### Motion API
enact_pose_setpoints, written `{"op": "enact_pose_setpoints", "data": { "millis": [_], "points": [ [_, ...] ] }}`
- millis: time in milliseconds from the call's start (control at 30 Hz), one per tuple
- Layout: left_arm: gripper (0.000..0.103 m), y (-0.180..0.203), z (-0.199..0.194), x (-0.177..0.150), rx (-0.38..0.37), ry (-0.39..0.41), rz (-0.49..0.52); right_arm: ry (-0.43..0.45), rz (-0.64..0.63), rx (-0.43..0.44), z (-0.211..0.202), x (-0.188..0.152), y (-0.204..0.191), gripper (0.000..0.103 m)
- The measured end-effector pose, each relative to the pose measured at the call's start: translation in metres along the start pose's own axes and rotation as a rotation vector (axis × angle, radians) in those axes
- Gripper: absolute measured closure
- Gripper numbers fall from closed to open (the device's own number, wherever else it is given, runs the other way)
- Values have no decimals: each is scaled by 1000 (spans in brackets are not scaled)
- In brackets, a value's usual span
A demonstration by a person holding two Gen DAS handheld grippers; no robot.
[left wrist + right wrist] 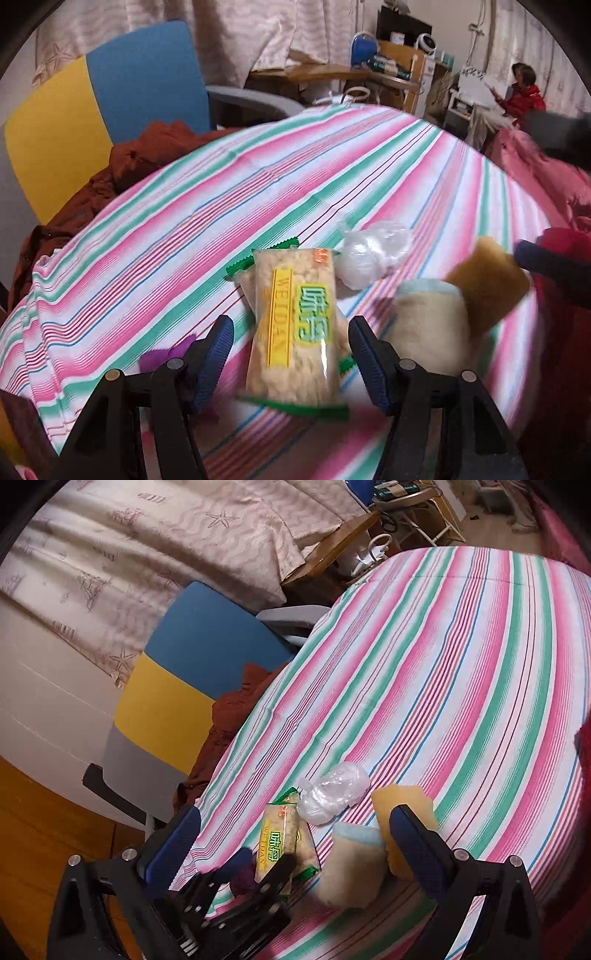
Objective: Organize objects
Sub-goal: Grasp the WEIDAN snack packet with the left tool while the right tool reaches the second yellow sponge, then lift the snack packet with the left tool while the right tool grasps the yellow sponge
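Note:
A clear snack packet (291, 328) with a yellow and green label lies on the striped bedspread (221, 229), on top of a second packet with green ends. My left gripper (293, 358) is open, its blue pads either side of the packet with gaps on both sides. To the right are a knotted white plastic bag (369, 254), a beige roll (428, 332) and a brown slab (487, 280). My right gripper (297, 843) is open above the same pile; the brown slab (402, 812) sits just beyond its right finger. The left gripper (258, 871) straddles the packet (277, 842) below it.
A purple wrapper (166, 358) lies by the left finger. A blue and yellow chair (110, 103) with rust-brown clothing (110, 177) stands at the bed's left edge. Pink bedding (524, 173) is bunched on the right. A cluttered wooden table (332, 74) and a seated person (524, 92) are far back.

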State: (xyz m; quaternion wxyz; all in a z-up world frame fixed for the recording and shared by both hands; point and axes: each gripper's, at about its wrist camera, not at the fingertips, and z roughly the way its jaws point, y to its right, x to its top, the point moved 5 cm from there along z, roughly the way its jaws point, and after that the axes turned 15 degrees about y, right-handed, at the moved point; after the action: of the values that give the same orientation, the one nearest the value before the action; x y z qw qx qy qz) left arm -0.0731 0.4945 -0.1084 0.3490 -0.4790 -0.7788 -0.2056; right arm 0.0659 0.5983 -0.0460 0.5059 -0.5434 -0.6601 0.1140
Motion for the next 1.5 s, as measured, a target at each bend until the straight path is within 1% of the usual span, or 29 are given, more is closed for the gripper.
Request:
{"op": "enact_pose_setpoints", "data": {
  "millis": [33, 67, 100, 133, 167, 267, 400, 500, 633, 800, 833, 900, 933, 1000, 1033, 1167, 1267, 1367, 1467, 1500],
  "points": [
    [41, -1, 6, -1, 2, -15, -10, 3, 1, -3, 0, 0, 1, 0],
    [50, -2, 10, -2, -14, -17, -28, 4, 0, -5, 0, 1, 2, 0],
    [56, -4, 10, -1, -33, -8, -48, 3, -2, -8, 1, 1, 2, 0],
    [58, -6, 8, -1, -30, 2, -60, 1, -3, -10, 1, 0, 2, 0],
    [59, -8, 3, -2, -6, 14, -56, 0, -6, -11, 2, 0, 2, 0],
    [59, -9, -19, -6, -17, 59, -81, 7, -17, -20, 1, 0, 2, 0],
    [59, -7, -60, -21, -23, 102, -114, 22, -19, -42, 0, 2, 5, 0],
    [59, -1, -81, -37, -22, 111, -118, 32, -26, -64, -1, 3, 8, 0],
    [59, 8, -103, -73, 4, 85, -96, 44, -10, -80, -3, 7, 14, 0],
    [59, 21, -104, -115, 8, 24, -97, 65, 26, -124, -7, 11, 26, 0],
    [59, 23, -103, -120, 15, 34, -77, 64, 29, -127, -7, 11, 27, 0],
    [59, 31, -106, -124, 34, 86, -7, 66, 29, -145, -8, 12, 30, 0],
    [59, 32, -107, -126, 36, 106, 11, 68, 29, -155, -9, 13, 32, 0],
    [58, 30, -109, -132, 24, 159, 14, 80, 44, -179, -11, 14, 37, 0],
    [58, 29, -109, -133, 18, 174, 6, 86, 51, -190, -12, 15, 39, 0],
    [58, 28, -108, -134, 6, 186, -5, 108, 69, -215, -17, 18, 45, 0],
    [58, 27, -106, -134, 2, 192, -9, 140, 38, -251, -23, 21, 43, 0],
    [57, 25, -107, -135, -13, 197, -28, 164, 6, -315, -26, 23, 45, 0],
    [57, 25, -109, -136, -19, 200, -39, 148, -8, -380, -24, 22, 52, 0],
    [57, 24, -109, -136, -22, 201, -44, 138, -32, -429, -23, 21, 55, 0]
  ]
}}
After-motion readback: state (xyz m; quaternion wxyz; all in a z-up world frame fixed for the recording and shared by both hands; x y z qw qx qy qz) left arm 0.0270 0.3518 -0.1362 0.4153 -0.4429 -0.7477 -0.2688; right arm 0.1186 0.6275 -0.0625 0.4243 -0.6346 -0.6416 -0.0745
